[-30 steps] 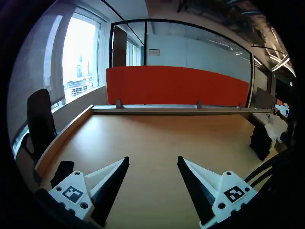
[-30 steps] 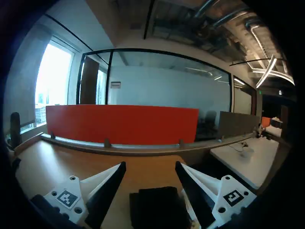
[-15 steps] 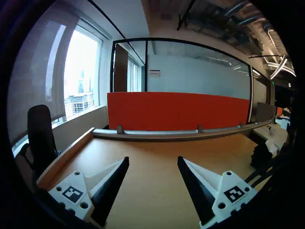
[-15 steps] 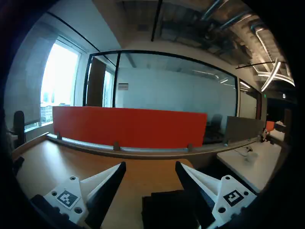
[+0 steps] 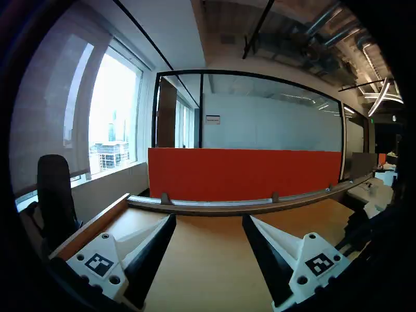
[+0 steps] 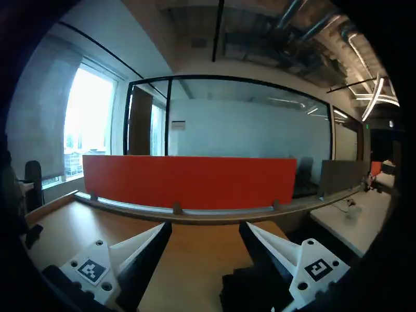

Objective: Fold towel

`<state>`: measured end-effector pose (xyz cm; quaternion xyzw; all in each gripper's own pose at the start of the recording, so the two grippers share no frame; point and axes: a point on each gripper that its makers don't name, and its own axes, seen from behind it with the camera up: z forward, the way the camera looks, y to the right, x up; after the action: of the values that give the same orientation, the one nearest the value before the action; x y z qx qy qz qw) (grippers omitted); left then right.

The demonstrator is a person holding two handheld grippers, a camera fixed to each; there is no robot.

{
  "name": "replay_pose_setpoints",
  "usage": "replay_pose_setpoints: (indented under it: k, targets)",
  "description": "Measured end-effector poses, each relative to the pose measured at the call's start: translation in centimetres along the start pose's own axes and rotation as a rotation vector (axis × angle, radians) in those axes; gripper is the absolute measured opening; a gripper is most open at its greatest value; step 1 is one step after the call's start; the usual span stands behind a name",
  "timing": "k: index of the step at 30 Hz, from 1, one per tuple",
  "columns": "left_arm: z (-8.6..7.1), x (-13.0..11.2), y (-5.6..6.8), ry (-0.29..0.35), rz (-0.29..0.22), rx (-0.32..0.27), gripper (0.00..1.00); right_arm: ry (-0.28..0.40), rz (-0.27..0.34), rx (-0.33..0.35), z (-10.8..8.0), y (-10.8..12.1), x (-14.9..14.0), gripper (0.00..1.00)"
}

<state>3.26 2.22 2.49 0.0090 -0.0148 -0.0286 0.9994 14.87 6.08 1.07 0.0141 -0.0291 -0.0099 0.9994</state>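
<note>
While left tool (image 5: 208, 217) and right tool (image 6: 205, 225) gape empty over the desk (image 5: 208, 275), the dark towel (image 6: 244, 288) lies half-hidden — axis unclear.

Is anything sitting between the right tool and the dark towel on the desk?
Nothing visible does. The dark towel lies on the desk just ahead of the right tool, whose fingers are open. It sits low, toward the right-hand finger, with only bare wood around it.

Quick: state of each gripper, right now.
Left gripper: open, holding nothing.
Right gripper: open, holding nothing.
</note>
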Motion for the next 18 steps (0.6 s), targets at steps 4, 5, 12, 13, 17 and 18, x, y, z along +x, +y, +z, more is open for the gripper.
replay_pose_setpoints:
  k: [4, 5, 12, 13, 17, 18]
  targets:
    - [0.1, 0.3, -0.2, 0.009, 0.002, -0.002, 0.94, 0.008, 0.005, 0.024, 0.2, -2.1, 0.4, 1.00]
    - [0.1, 0.3, -0.2, 0.012, 0.002, -0.002, 0.94, 0.009, 0.005, 0.028, 0.2, -2.6, 0.4, 1.00]
    - [0.4, 0.7, -0.4, 0.024, -0.007, -0.011, 0.94, 0.014, 0.021, 0.043, 0.5, -5.2, 0.8, 1.00]
    - [0.5, 0.7, -0.5, 0.026, -0.010, -0.011, 0.94, 0.016, 0.025, 0.043, 0.6, -5.5, 0.9, 1.00]
    - [0.7, 0.8, -0.8, 0.032, -0.014, -0.010, 0.94, 0.024, 0.036, 0.047, 0.7, -6.5, 1.1, 1.00]
    - [0.7, 0.8, -0.9, 0.034, -0.014, -0.009, 0.94, 0.025, 0.038, 0.049, 0.7, -6.7, 1.1, 1.00]
